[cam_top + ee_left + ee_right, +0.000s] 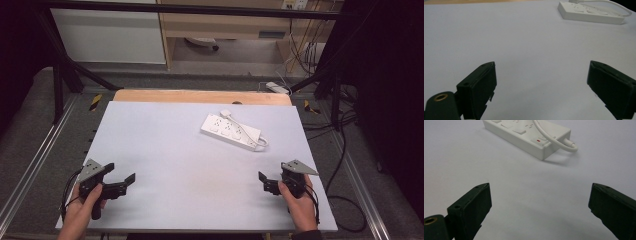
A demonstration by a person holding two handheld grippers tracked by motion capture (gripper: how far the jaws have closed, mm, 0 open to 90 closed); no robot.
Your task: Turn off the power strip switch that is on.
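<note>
We judge the work in hand to be an approach to the white power strip (231, 132), which lies flat on the far right part of the pale grey table (165, 150), well apart from both grippers, with its own white cord (243, 126) plugged into one socket at the far end and looped back along the top to the near end.

To do this well, we bring the right gripper (266, 181) forward first, since it is the nearer one and its view already looks straight at the strip's near end, where the cord loop (554, 141) leaves the body. We should square the jaws across the strip's narrow width, clear of the cord, so that the loop is not pinched or dragged. The left gripper (121, 176) can then come across to steady the far end or take the plug (225, 113).

Both hands rest low at the near edge of the table, forearms in from below. Each gripper points inward and forward, held just above the surface. On both, the jaws stand wide apart and hold nothing; bare table lies between them.
</note>
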